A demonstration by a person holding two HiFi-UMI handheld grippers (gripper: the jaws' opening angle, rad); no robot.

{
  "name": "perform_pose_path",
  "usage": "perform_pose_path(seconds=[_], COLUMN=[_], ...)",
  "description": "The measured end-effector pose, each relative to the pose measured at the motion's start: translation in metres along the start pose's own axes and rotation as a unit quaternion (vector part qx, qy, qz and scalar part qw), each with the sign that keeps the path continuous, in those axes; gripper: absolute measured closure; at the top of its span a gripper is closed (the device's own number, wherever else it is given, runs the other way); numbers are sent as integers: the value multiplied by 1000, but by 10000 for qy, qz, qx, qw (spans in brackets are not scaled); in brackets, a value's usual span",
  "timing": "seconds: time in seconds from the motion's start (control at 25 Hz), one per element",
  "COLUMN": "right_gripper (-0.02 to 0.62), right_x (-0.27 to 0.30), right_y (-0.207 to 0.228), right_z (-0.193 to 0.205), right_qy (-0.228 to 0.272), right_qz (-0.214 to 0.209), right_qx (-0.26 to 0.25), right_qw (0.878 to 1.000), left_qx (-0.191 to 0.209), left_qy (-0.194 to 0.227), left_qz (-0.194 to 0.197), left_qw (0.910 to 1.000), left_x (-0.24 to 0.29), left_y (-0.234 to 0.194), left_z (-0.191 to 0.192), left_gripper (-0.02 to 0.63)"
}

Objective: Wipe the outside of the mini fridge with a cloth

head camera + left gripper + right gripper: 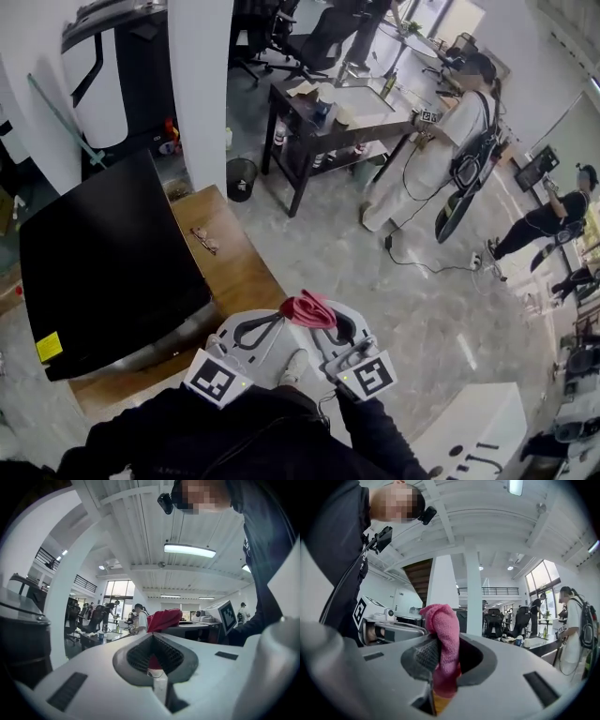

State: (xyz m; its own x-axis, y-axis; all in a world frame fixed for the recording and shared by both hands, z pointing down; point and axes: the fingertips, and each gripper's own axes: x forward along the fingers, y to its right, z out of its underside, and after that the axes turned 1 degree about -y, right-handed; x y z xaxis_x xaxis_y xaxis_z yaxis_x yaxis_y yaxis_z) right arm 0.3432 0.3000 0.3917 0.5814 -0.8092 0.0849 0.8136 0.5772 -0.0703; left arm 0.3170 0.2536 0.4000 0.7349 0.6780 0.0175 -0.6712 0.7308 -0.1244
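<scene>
Cloth pinched in closed right gripper | left gripper closed, empty | fridge well apart, untouched | wiping seemingly not begun

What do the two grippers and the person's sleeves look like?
The left gripper and right gripper are pale grey and rounded, with dark ribbed jaws. Each carries a white cube with black square markers. The sleeves are black.
</scene>
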Motion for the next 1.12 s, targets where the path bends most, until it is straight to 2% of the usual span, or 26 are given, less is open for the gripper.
perform_pose_path(seconds=[0.12,0.24,0.4,0.64,0.88,0.96,1.12], right_gripper=[515,514,514,514,514,514,514], right_x=[6,14,32,77,136,158,199], right_y=[39,74,106,114,95,85,64], right_z=[2,-2,-3,-8,-16,-16,-15], right_qy=[16,128,255,471,647,577,451], right_qz=[-498,-1036,-1775,-2763,-3374,-3503,-3649], right_qx=[-60,-181,-201,-439,-623,-724,-614], right_qw=[9987,9944,9836,9589,9371,9320,9279], left_qx=[-1,-7,55,-49,-140,-156,-182], left_qy=[4,-23,-29,-89,-13,34,148], left_qz=[-502,-1119,-1975,-2966,-3482,-3548,-3584], left_qw=[9987,9937,9803,9550,9373,9348,9333], left_x=[39,72,102,100,80,75,65], left_y=[-11,-23,-35,-51,-78,-91,-114], left_z=[-2,-9,-18,-14,-12,-13,-13], left_gripper=[601,601,601,600,601,601,601])
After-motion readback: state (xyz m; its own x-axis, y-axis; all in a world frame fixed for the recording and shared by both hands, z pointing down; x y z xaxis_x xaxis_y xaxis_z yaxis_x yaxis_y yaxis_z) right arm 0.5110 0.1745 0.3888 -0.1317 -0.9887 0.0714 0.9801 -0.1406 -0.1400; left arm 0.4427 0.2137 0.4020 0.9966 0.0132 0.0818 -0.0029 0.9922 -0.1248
